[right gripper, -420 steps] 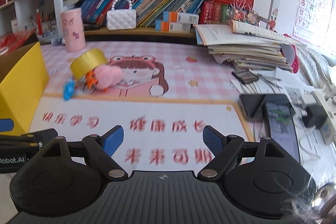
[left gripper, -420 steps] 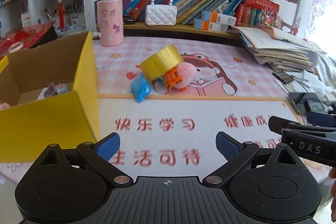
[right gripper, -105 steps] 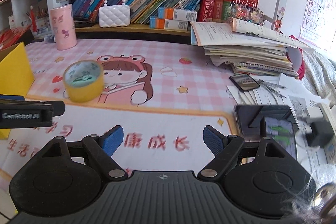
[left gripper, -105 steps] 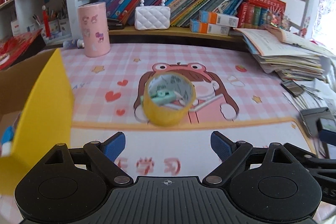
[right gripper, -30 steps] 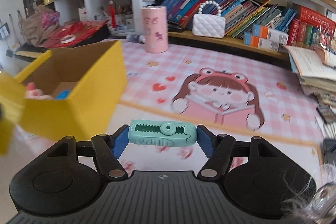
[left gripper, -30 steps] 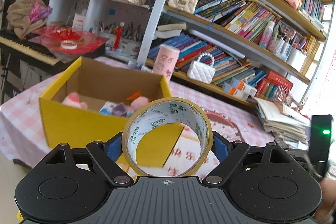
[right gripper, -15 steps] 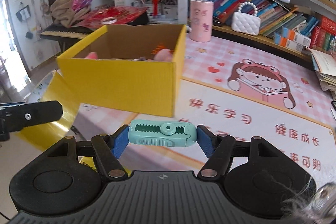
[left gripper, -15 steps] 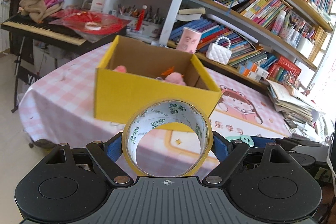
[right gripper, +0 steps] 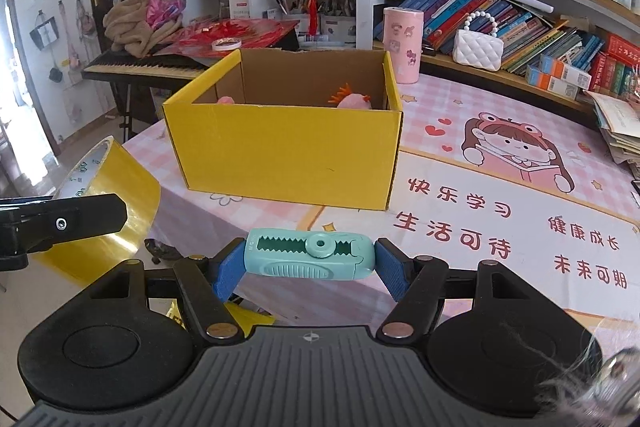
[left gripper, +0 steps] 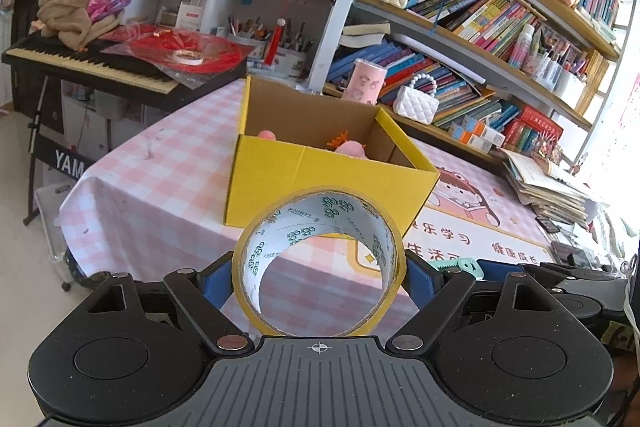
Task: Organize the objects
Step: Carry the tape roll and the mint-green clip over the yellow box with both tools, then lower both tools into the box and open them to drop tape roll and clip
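While the open yellow cardboard box (right gripper: 286, 147) ahead of both grippers already holds pink plush toys (right gripper: 354, 101), two items remain outside it. Clamped in the left gripper (left gripper: 319, 269) is the yellow tape roll (left gripper: 319, 259); the right gripper (right gripper: 306, 261) pinches a small teal plastic cutter (right gripper: 310, 255). Only the box's near wall stands between them and the opening.
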`<state>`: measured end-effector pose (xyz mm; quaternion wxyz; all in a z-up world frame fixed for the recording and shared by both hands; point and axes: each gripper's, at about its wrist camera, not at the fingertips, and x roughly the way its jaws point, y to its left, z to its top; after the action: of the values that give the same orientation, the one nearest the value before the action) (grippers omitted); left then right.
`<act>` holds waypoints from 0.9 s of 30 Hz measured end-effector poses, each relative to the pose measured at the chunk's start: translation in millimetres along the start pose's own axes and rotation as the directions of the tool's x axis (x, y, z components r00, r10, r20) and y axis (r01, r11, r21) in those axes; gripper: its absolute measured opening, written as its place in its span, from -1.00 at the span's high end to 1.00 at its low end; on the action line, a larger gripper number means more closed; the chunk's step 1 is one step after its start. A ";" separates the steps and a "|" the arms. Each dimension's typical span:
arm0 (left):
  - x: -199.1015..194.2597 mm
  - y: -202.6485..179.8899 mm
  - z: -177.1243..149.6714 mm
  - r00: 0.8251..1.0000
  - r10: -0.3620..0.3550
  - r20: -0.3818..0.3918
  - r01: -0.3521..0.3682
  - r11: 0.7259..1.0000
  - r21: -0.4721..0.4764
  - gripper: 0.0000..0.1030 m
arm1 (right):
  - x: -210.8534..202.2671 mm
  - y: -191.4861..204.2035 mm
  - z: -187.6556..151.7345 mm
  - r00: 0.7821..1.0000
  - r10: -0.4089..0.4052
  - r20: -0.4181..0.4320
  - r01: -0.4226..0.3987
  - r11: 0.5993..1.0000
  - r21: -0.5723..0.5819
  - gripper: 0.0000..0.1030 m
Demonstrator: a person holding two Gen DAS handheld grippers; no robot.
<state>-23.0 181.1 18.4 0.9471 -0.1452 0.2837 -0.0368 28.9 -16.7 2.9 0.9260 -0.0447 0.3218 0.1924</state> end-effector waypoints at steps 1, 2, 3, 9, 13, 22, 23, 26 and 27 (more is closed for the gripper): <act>-0.3 1.3 1.3 1.000 -0.002 0.003 0.002 1.000 0.002 -0.66 | 0.1 1.1 1.0 1.000 -0.003 0.001 0.003 1.000 0.001 -0.29; -0.4 2.6 2.9 1.000 -0.004 0.006 0.004 1.000 0.004 -0.66 | 0.6 2.0 2.3 1.000 -0.005 0.002 0.005 1.000 0.002 -0.29; -0.3 3.9 4.5 1.000 -0.007 0.011 0.007 1.000 0.005 -0.66 | 0.9 3.6 3.6 1.000 -0.008 0.004 0.008 1.000 0.000 -0.29; 6.9 7.1 26.0 0.998 -0.024 0.059 0.023 1.000 0.012 -0.66 | 5.7 8.2 17.7 0.999 -0.017 0.028 0.017 1.000 -0.023 -0.29; 16.4 5.4 45.7 0.995 -0.035 0.097 0.034 0.999 0.012 -0.66 | 12.9 5.3 38.8 0.998 -0.023 0.064 0.025 0.999 -0.028 -0.29; 55.5 -11.0 96.4 0.984 -0.004 0.177 -0.001 1.000 0.026 -0.66 | 54.4 -10.9 96.7 0.991 -0.012 0.136 0.024 0.996 -0.088 -0.29; 62.9 -12.6 100.7 0.984 0.007 0.177 -0.011 1.000 0.023 -0.66 | 61.3 -12.6 101.2 0.991 -0.012 0.134 0.025 0.995 -0.098 -0.29; 88.8 -17.3 111.3 0.987 0.034 0.158 -0.038 0.999 0.019 -0.66 | 85.8 -20.5 115.8 0.993 -0.004 0.117 0.020 0.991 -0.133 -0.30; 96.7 -18.4 113.6 0.988 0.042 0.150 -0.046 0.999 0.018 -0.66 | 93.5 -22.7 119.5 0.994 0.001 0.108 0.015 0.989 -0.147 -0.30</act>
<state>120.4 177.7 63.4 0.9678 -0.1312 0.2147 -0.0079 174.0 17.8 38.9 0.9369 -0.1038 0.2560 0.2145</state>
